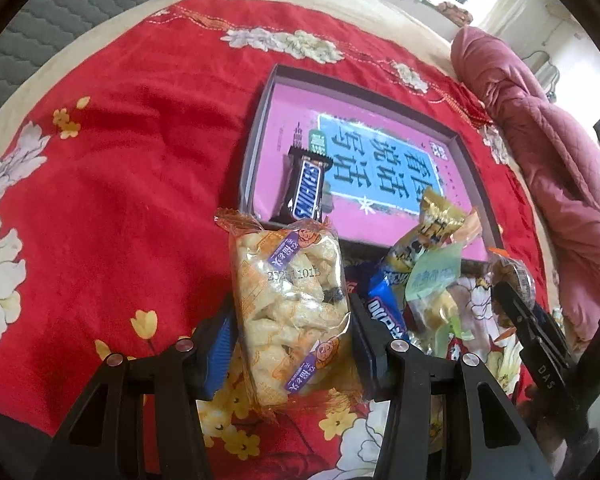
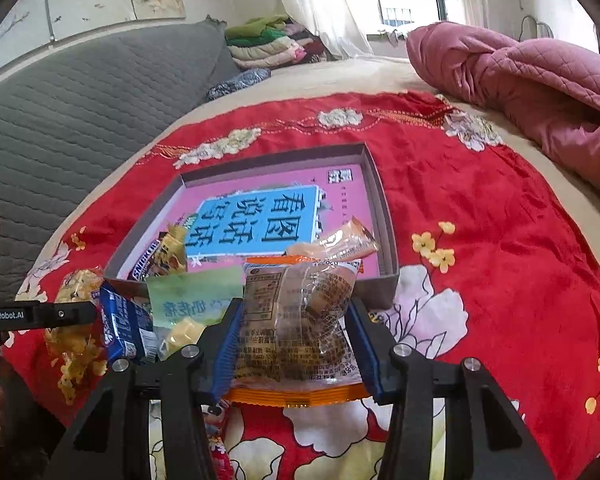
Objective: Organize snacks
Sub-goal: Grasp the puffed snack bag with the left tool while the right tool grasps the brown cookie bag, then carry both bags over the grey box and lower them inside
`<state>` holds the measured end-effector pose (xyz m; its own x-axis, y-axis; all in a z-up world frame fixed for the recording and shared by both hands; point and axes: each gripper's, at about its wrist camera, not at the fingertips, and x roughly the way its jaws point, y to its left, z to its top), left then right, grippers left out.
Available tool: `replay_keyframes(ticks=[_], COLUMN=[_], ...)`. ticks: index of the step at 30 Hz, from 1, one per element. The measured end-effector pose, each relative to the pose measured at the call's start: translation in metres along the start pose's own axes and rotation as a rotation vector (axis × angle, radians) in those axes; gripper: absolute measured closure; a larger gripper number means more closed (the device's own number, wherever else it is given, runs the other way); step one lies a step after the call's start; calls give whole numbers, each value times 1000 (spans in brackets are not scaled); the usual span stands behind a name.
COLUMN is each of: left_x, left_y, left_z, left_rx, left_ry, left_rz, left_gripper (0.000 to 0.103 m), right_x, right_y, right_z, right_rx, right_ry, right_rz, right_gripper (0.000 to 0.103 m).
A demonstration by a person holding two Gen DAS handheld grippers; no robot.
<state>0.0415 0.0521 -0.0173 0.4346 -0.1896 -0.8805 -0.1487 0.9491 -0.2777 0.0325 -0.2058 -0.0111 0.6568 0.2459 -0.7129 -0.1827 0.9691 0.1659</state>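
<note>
Left wrist view. Left claw (image 1: 290, 338) pinching a clear bag of puffed rice snacks (image 1: 288, 304) by its two long sides, blue pads pressed against the wrapper, bag held above the red flowered blanket (image 1: 132, 168) on the bed. Beyond the bag, a shallow grey box (image 1: 260, 128) lined with a pink printed sheet bearing a blue panel. Dark chocolate bar (image 1: 306, 190) lying inside the box near its close left corner. Loose heap at right, just outside the box's near wall: blue wrapped biscuit pack (image 1: 384, 304), pale green packet (image 1: 434, 276), gold packet (image 1: 440, 216) leaning over the box's edge. Pink quilt (image 1: 540, 152) bunched along the far right. Right claw (image 1: 512, 280) entering from the right edge, holding a brown snack.

Right wrist view. Right claw (image 2: 296, 332) pinching a clear pack with orange ends (image 2: 300, 312), a brown pastry visible inside, pads pressed on both sides; pack held in front of the box's (image 2: 380, 208) near wall. Inside the box: chocolate bar (image 2: 146, 260) at the near left corner, gold packet (image 2: 172, 246) beside it, orange-tinted wrapped snack (image 2: 340, 244) at the near right. Green packet (image 2: 196, 292) and blue biscuit pack (image 2: 126, 328) just left of the claw, outside the box. Black finger of the left claw (image 2: 60, 314) reaching in from the left edge. Grey quilted headboard (image 2: 80, 100) behind; pink quilt (image 2: 520, 76) at upper right.
</note>
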Motion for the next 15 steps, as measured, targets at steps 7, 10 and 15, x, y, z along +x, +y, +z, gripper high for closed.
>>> replay_keyframes(ticks=[7,10,15], left_x=[-4,-5,-8], left_y=[-2,-6,-9], left_z=[2,5,9], left_rx=[7,14,20], left_ry=[-17,-26,-43], left_rz=[4,6,8], left_gripper=[50,50,50], right_x=[-4,-5,-7], right_y=[1,0,-1], right_z=[4,6,9], right_rx=[-6,-1,3], right_ry=[-31,-43,-69], right_rz=[-2,-7,-17], right_gripper=[53,53,53])
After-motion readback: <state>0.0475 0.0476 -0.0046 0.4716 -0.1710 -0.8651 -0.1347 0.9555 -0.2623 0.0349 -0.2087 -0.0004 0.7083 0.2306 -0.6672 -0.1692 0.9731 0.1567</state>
